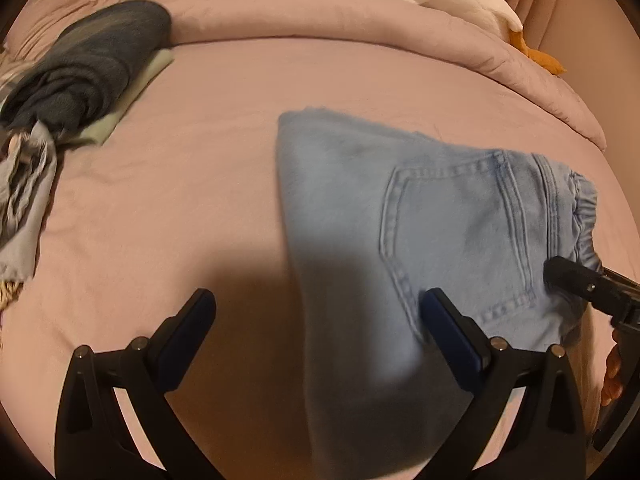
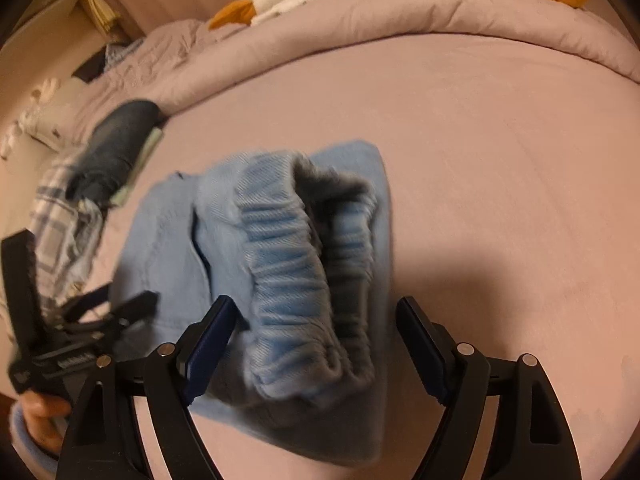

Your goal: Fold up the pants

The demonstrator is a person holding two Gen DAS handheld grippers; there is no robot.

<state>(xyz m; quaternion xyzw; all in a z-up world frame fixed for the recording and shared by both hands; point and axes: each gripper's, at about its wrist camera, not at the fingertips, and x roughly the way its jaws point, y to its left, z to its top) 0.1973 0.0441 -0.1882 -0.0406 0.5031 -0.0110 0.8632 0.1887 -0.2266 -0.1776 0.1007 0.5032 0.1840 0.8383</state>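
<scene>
The light-blue pants (image 1: pixel 420 216) lie folded in a compact bundle near the middle of the bed (image 1: pixel 200 168), elastic waistband on top — likely so the fold stays put. Both the left gripper (image 1: pixel 316 320) and the right gripper (image 2: pixel 316 320) hover spread wide, gripping nothing — apparently released.

both wrist views overlook jeans (image 1: pixel 400 240)

Left gripper (image 1: pixel 316 320): your jaws stand wide apart, fingers pointing forward and down, gripping nothing.
Right gripper (image 2: pixel 316 328): your jaws are spread wide too, tilted downward, nothing clamped between them.
Left hand (image 2: pixel 42 420): your fingers wrap the handle, low at the frame's edge.
</scene>
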